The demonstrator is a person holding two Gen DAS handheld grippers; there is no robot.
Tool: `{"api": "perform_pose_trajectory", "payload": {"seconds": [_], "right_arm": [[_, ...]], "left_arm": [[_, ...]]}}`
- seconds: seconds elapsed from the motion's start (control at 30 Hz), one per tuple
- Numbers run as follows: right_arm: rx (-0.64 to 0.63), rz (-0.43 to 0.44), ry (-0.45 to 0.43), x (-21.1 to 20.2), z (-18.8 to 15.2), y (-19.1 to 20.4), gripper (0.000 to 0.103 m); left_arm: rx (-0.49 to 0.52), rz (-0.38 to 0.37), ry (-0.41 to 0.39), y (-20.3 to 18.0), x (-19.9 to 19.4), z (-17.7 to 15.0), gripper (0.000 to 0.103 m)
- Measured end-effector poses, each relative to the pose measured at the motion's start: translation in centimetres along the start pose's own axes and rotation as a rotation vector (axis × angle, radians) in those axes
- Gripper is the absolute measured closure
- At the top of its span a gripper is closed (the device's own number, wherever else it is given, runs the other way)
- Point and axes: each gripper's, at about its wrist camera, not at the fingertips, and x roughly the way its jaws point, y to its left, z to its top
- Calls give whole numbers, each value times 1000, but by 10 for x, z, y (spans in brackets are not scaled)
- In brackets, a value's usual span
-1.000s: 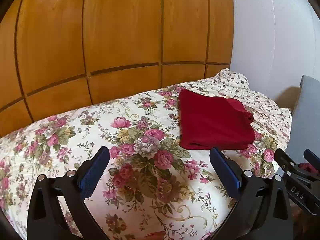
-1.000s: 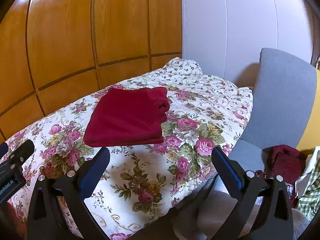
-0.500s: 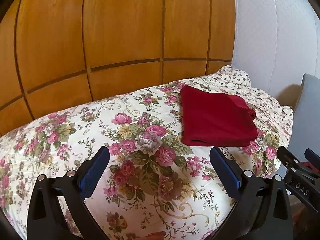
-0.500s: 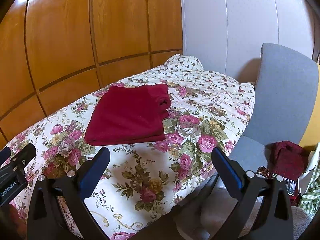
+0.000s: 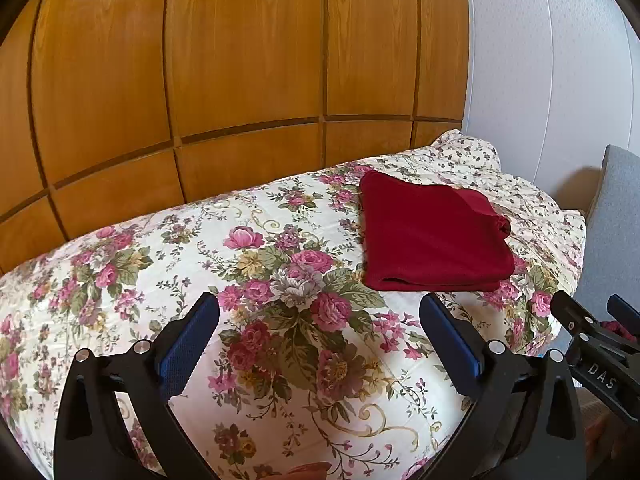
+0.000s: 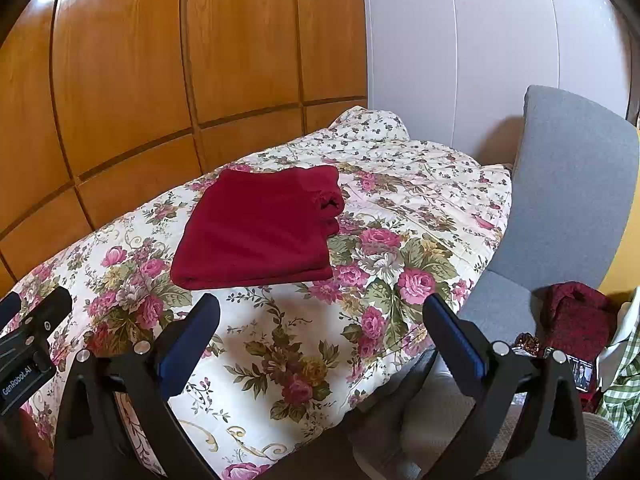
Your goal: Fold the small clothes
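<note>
A dark red garment [image 5: 432, 232] lies folded into a flat rectangle on the floral quilt [image 5: 248, 264], at the right in the left wrist view and left of centre in the right wrist view [image 6: 260, 228]. My left gripper [image 5: 320, 336] is open and empty, held back above the quilt's near part, short of the garment. My right gripper [image 6: 320, 336] is open and empty, above the quilt's near edge, to the right of the garment. Each gripper shows at the edge of the other's view.
Wooden wall panels [image 5: 240, 60] stand behind the bed and a white wall [image 6: 480, 48] to the right. A grey chair [image 6: 560, 184] stands against the bed's right side. More clothes, a dark red piece [image 6: 576, 312] and a green checked one [image 6: 624, 368], lie beside it.
Both grippers have drawn back and risen slightly from the bed; the folded garment sits a little higher and farther in both views. The garment itself has not moved.
</note>
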Motion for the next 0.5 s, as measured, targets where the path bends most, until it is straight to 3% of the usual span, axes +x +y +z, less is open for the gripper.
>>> {"api": "perform_pose_trajectory", "payload": {"seconds": [0.5], "right_arm": [[-4,8,7,2,0,-1,2]], "left_arm": [[1,3,1,0,0,-1,4]]}}
